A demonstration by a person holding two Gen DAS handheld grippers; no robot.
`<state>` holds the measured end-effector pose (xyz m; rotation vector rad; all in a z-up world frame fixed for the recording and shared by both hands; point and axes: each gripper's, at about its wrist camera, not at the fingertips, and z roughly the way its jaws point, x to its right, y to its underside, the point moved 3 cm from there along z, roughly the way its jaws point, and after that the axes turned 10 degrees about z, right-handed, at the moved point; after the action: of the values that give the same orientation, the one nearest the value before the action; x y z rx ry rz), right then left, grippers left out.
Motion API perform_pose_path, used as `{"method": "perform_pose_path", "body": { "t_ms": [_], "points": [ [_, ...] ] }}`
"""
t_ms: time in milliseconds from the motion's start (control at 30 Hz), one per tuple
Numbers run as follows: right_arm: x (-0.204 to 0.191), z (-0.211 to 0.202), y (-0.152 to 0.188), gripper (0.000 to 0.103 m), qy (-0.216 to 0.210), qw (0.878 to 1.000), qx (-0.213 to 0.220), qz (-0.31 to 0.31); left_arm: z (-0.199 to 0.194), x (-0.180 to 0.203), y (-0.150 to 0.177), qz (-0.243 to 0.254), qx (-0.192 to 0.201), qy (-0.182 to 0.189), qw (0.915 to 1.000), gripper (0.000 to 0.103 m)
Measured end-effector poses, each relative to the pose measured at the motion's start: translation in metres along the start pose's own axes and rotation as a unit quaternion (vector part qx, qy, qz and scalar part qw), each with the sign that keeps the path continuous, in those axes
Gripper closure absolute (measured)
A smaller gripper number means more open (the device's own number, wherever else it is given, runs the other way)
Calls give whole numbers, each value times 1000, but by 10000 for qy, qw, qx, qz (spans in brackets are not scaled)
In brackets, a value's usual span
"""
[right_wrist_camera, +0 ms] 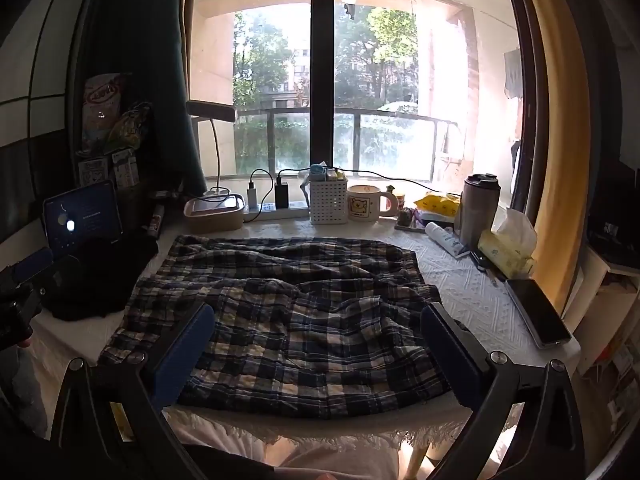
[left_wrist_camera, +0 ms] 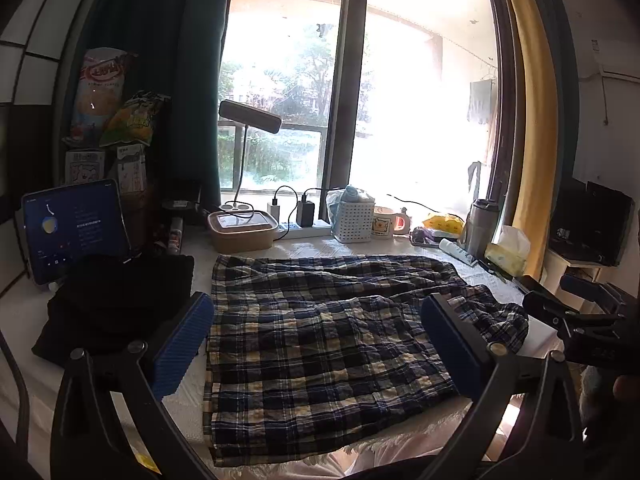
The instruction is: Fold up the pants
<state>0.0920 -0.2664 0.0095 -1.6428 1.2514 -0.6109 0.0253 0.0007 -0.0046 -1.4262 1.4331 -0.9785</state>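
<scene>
Blue, black and cream plaid pants (left_wrist_camera: 320,332) lie spread and wrinkled on the white-covered table (right_wrist_camera: 472,288), reaching its near edge. My left gripper (left_wrist_camera: 316,344) hovers over the pants' near half, jaws wide open with nothing between the blue pads. In the right wrist view the same pants (right_wrist_camera: 288,312) fill the table's middle, and my right gripper (right_wrist_camera: 316,348) stands open above their near edge, holding nothing. The right gripper also shows at the right edge of the left wrist view (left_wrist_camera: 580,312); the left gripper's body appears at the far left of the right wrist view.
A black folded garment (left_wrist_camera: 116,300) lies left of the pants, by a tablet (left_wrist_camera: 74,228). Along the window stand a lamp, a lunch box (right_wrist_camera: 214,214), power strip, white basket (right_wrist_camera: 329,200), mug (right_wrist_camera: 366,202), tumbler (right_wrist_camera: 478,208) and tissues (right_wrist_camera: 506,244). A phone (right_wrist_camera: 538,312) lies at the right edge.
</scene>
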Motion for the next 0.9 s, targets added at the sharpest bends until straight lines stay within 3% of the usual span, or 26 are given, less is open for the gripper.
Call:
{"method": "perform_pose_path", "body": {
  "t_ms": [900],
  "points": [
    [0,-1,-1,0,-26,10000,7,7,-2,-1,0,-3,40,35,10000,1]
  ]
}}
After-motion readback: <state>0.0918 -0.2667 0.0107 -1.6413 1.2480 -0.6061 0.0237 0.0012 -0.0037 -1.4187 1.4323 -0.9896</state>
